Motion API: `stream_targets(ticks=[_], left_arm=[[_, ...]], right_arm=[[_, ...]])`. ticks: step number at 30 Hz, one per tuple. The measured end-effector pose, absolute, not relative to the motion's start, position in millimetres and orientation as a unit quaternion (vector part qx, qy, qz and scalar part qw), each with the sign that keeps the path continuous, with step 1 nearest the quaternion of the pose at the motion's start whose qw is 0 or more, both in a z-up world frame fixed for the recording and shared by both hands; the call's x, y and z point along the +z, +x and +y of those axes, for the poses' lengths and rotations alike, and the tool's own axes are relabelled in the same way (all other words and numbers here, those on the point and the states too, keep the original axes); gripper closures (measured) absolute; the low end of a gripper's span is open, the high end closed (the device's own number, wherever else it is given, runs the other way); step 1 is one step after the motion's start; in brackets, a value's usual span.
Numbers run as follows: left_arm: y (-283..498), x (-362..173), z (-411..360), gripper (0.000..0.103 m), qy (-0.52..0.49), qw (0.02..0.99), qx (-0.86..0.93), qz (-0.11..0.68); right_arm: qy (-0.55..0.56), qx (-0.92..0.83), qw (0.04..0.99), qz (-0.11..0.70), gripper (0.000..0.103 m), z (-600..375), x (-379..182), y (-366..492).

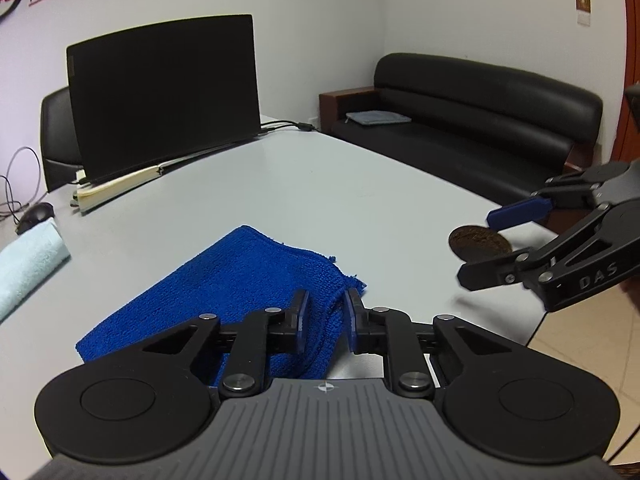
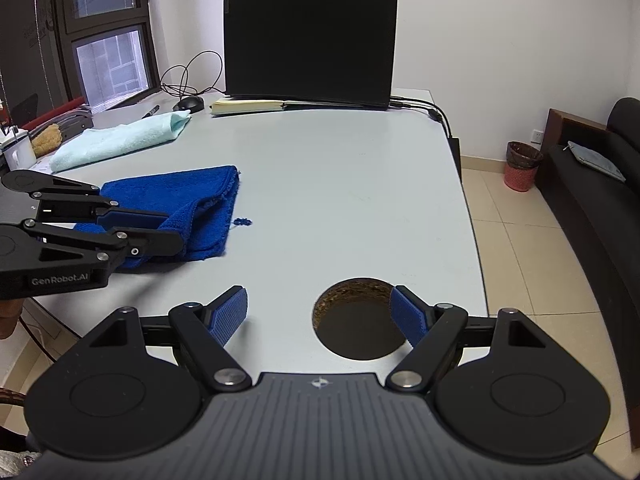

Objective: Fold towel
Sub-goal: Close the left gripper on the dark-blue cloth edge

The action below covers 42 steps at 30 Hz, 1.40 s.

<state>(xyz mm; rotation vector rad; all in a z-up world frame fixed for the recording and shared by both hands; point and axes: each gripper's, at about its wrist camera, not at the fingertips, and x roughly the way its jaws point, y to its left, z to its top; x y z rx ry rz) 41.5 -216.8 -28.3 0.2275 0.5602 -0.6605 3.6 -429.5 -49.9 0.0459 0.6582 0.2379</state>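
Note:
A blue towel (image 1: 240,280) lies folded over on the pale grey table (image 1: 340,184); it also shows in the right wrist view (image 2: 192,196) at the left. My left gripper (image 1: 325,316) is shut on the towel's near folded edge; it shows from the side in the right wrist view (image 2: 168,228), pinching the cloth. My right gripper (image 2: 318,314) is wide open and empty, low over the table's near edge by the cable hole (image 2: 356,320). It appears in the left wrist view (image 1: 480,248) at the far right, apart from the towel.
A light green towel (image 2: 120,138) lies at the table's far left. A black laptop (image 2: 310,40) stands at the back on a notebook (image 2: 248,106), with a mouse (image 2: 190,102) and cables beside it. A black sofa (image 1: 472,116) and a bin (image 2: 522,164) stand to the right.

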Motion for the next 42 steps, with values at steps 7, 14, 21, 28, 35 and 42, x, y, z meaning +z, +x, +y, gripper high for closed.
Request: stream_targets(ticks=[7,14,21,28,35,42], left_arm=[[48,-19,-198,0.082,0.087,0.902,-0.320,0.275],[45,-22,-206,0.080,0.118,0.891,-0.343,0.273],[45,-31,-220,0.080,0.134,0.882,-0.357,0.278],[51,-32,-216,0.087,0.123,0.880,-0.356,0.288],[51,-24,-206,0.097,0.112,0.890,-0.345,0.276],[55,-13,-186,0.097,0.080,0.894,-0.344,0.275]], right_arm=[[0.024,0.139,0.938,0.318,0.024,-412,-49,9],[0.020,0.139,0.938,0.317,0.024,-406,-47,14],[0.023,0.135,0.937,0.322,0.024,-409,-50,17],[0.024,0.133,0.936,0.324,0.024,-411,-51,20],[0.024,0.134,0.936,0.325,0.024,-409,-52,23],[0.028,0.145,0.935,0.322,0.024,-402,-50,27]])
